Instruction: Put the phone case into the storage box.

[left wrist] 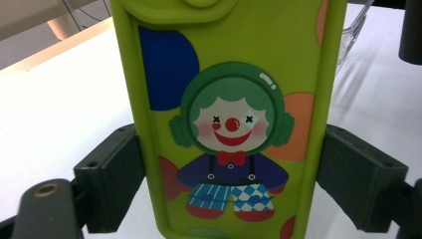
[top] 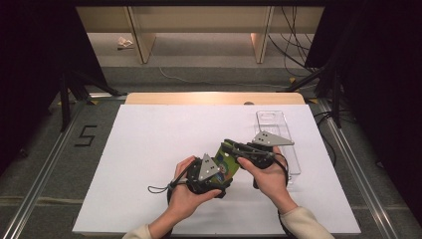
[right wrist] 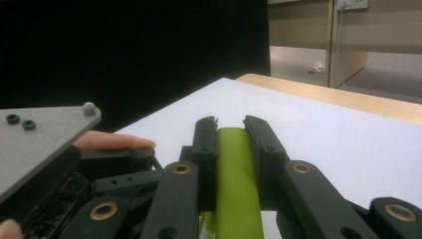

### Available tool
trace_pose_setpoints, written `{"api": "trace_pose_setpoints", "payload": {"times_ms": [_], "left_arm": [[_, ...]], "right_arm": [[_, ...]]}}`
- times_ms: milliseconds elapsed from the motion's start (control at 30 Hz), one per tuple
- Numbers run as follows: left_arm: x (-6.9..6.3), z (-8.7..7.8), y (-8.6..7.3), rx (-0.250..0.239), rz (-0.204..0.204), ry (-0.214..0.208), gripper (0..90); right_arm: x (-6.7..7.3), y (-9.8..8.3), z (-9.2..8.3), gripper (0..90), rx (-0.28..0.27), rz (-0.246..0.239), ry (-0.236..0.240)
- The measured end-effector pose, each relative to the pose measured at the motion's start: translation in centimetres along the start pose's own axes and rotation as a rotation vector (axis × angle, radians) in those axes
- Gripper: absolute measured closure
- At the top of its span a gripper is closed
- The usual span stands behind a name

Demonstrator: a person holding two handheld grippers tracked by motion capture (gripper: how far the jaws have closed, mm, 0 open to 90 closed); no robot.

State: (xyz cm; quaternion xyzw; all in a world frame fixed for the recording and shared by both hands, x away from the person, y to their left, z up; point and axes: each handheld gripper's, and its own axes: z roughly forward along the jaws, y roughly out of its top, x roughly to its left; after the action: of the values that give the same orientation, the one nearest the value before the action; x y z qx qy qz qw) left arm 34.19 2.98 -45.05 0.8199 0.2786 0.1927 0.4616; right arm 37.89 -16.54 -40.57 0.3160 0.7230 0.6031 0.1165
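Observation:
A lime-green phone case (top: pixel 227 160) with a clown picture is held above the white table between both hands. In the left gripper view the case (left wrist: pixel 229 99) stands upright, printed side to the camera, and my left gripper (left wrist: pixel 229 184) is shut on it, one pad (left wrist: pixel 114 179) pressing on each long side. The left gripper (top: pixel 219 172) sits at the case's near end in the high view. My right gripper (top: pixel 235 148) meets the case at its far end. In the right gripper view its jaws (right wrist: pixel 230 124) are shut on the case's thin green edge (right wrist: pixel 236 184).
A clear plastic phone case (top: pixel 278 134) lies on the table at the right, behind the right hand; its edge (left wrist: pixel 353 35) shows past the green case. The white table top (top: pixel 149 144) has a wooden strip (top: pixel 214 98) along its far edge. Dark stands and cables stand beyond.

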Motion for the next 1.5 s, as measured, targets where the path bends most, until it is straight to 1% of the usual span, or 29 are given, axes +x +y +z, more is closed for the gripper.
{"api": "trace_pose_setpoints", "payload": {"times_ms": [33, 67, 100, 167, 200, 233, 300, 333, 400, 433, 467, 500, 567, 667, 700, 733, 767, 800, 900, 933, 1033, 1200, 1367, 1467, 1500], "left_arm": [[0.1, 0.0, 0.0, -0.005, -0.003, -0.004, 15.5], [0.2, -0.1, 0.1, -0.005, -0.005, -0.004, 16.5], [0.5, -0.2, 0.1, -0.005, -0.013, -0.011, 15.5], [0.6, -0.3, 0.1, -0.011, -0.020, -0.015, 15.4], [0.9, -0.3, 0.0, -0.014, -0.027, -0.018, 15.3], [1.0, -0.4, 0.0, -0.016, -0.032, -0.023, 15.2], [1.3, -0.5, 0.0, -0.027, -0.045, -0.047, 15.2], [1.5, -0.6, 0.0, -0.032, -0.048, -0.050, 15.2], [1.7, -0.7, -0.1, -0.039, -0.047, -0.059, 15.2], [1.8, -0.8, -0.1, -0.042, -0.048, -0.060, 15.3], [1.9, -0.9, -0.1, -0.043, -0.049, -0.067, 15.3], [2.0, -0.9, -0.1, -0.042, -0.047, -0.081, 15.4], [2.1, -1.0, -0.2, -0.037, -0.040, -0.089, 15.4], [2.0, -1.1, -0.2, -0.044, -0.035, -0.102, 15.4], [2.1, -1.2, -0.1, -0.045, -0.033, -0.106, 15.5], [2.1, -1.3, -0.1, -0.050, -0.031, -0.114, 15.6], [2.1, -1.3, 0.0, -0.051, -0.030, -0.119, 15.6], [2.1, -1.4, 0.0, -0.054, -0.028, -0.125, 15.6], [2.0, -1.6, 0.1, -0.057, -0.018, -0.138, 15.7], [2.0, -1.7, 0.1, -0.057, -0.015, -0.142, 15.7], [1.9, -1.8, 0.1, -0.059, -0.001, -0.150, 15.9], [2.1, -1.9, 0.0, -0.059, 0.003, -0.171, 16.6], [2.3, -1.9, -0.1, -0.052, 0.004, -0.186, 17.9], [2.5, -1.9, -0.2, -0.055, 0.000, -0.211, 19.8], [2.5, -1.9, -0.2, -0.053, 0.001, -0.214, 19.9]], "right_arm": [[0.1, 0.0, 0.0, 77.5, -0.001, 0.002, -0.003], [0.3, 0.1, -0.1, 77.8, -0.009, -0.008, 0.004], [0.4, 0.2, -0.2, 77.8, -0.010, -0.017, -0.001], [0.4, 0.3, -0.2, 77.7, -0.012, -0.019, 0.001], [0.4, 0.5, -0.3, 77.8, -0.009, -0.012, 0.013], [0.4, 0.6, -0.4, 77.7, -0.007, -0.021, 0.010], [0.4, 0.7, -0.6, 77.7, -0.007, -0.029, 0.006], [0.4, 0.8, -0.6, 77.7, -0.007, -0.029, 0.010], [0.4, 0.8, -0.7, 77.7, 0.002, -0.037, 0.016], [0.4, 0.9, -0.7, 77.7, 0.017, -0.051, 0.026], [0.4, 0.9, -0.7, 77.7, 0.017, -0.051, 0.026], [0.5, 0.9, -0.7, 77.7, 0.026, -0.058, 0.032], [0.5, 1.0, -0.7, 77.6, 0.048, -0.077, 0.044], [0.6, 1.2, -0.8, 77.6, 0.061, -0.097, 0.057], [0.6, 1.3, -0.8, 77.6, 0.072, -0.107, 0.067], [0.6, 1.4, -0.9, 77.6, 0.087, -0.131, 0.091], [0.6, 1.4, -0.9, 77.6, 0.087, -0.131, 0.091], [0.6, 1.5, -1.0, 77.6, 0.101, -0.145, 0.103], [0.3, 1.6, -1.1, 77.6, 0.116, -0.171, 0.150], [0.3, 1.6, -1.2, 77.6, 0.120, -0.178, 0.157], [0.2, 1.7, -1.3, 77.6, 0.128, -0.189, 0.169], [0.3, 1.9, -1.4, 77.6, 0.143, -0.211, 0.205], [0.2, 1.9, -1.5, 77.6, 0.154, -0.212, 0.214], [0.3, 1.9, -1.4, 77.6, 0.160, -0.218, 0.221], [0.3, 1.9, -1.4, 77.6, 0.163, -0.219, 0.225]]}}
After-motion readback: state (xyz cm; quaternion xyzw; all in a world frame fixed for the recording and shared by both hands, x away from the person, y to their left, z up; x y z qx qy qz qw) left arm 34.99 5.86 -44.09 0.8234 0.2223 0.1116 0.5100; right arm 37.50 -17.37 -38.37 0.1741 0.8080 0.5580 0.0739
